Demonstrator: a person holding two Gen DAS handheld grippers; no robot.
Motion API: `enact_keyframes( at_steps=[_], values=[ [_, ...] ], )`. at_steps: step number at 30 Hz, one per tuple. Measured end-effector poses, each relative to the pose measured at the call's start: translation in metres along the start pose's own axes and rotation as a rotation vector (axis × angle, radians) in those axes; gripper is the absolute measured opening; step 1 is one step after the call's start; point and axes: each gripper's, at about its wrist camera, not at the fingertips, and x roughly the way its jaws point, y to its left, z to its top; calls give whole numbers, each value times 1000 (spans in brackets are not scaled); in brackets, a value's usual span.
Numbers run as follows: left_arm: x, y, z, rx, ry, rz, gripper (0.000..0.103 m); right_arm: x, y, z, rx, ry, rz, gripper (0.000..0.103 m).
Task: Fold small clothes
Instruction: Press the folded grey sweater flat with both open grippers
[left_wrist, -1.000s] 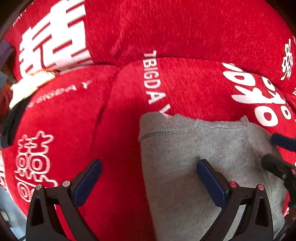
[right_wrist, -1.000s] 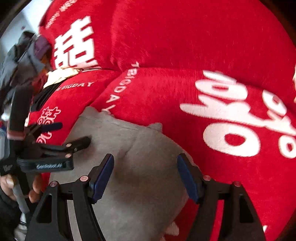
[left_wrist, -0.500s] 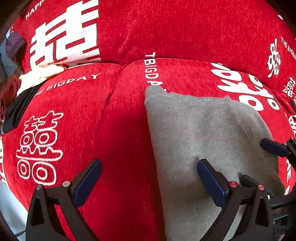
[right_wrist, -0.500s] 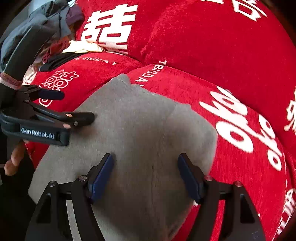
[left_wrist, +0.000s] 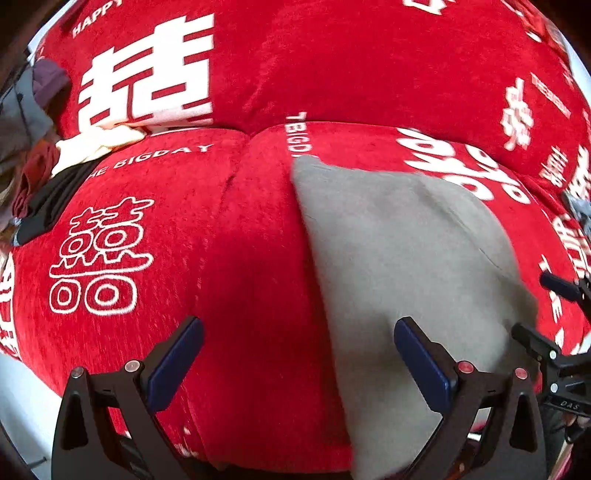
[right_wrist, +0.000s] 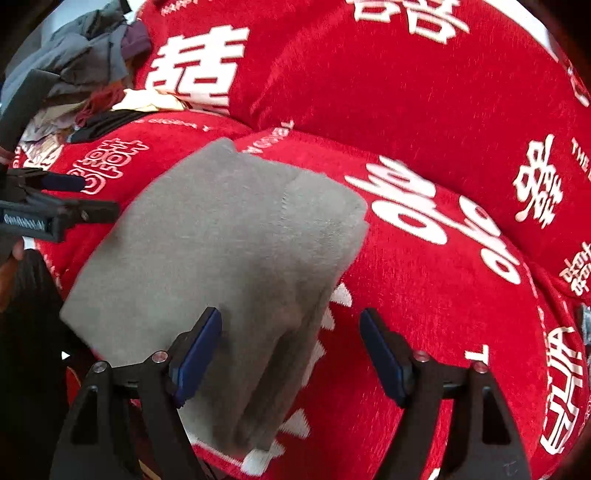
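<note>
Grey garment (right_wrist: 221, 258) lying folded and flat on the red sofa cushion (left_wrist: 229, 258), centre-right in left view. Both grippers are now backing away from it: left gripper (left_wrist: 295, 362) wide, empty; right gripper (right_wrist: 291, 354) wide, empty. Fold looking finished. Unfolded clothes pile (right_wrist: 81, 66) waiting upper left.

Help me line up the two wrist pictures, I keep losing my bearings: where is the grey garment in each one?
Left wrist: the grey garment fills the centre-right, lying on the red sofa cover, reaching the bottom edge by the left gripper.
Right wrist: the grey garment sits centre-left, running down to the right gripper.
Shared landmark: the pile of clothes at the upper left in both.
</note>
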Motion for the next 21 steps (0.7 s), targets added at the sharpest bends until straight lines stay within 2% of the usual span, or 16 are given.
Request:
enact_keyframes(
  at_steps=[4,9,17,21],
  values=[
    [-7,-22,-11,73,-20,11,103,-19,20,-4,-39,-48,-25,80],
    [-4,-28,-17,67,2,17,103,-30,37,-11,-53,-69,1,80],
    [5,-27,-26,55,24,17,103,-14,50,-34,-75,12,52,80],
    [8,-25,-29,50,31,9,103,-1,44,-42,-58,57,36,80]
  ],
)
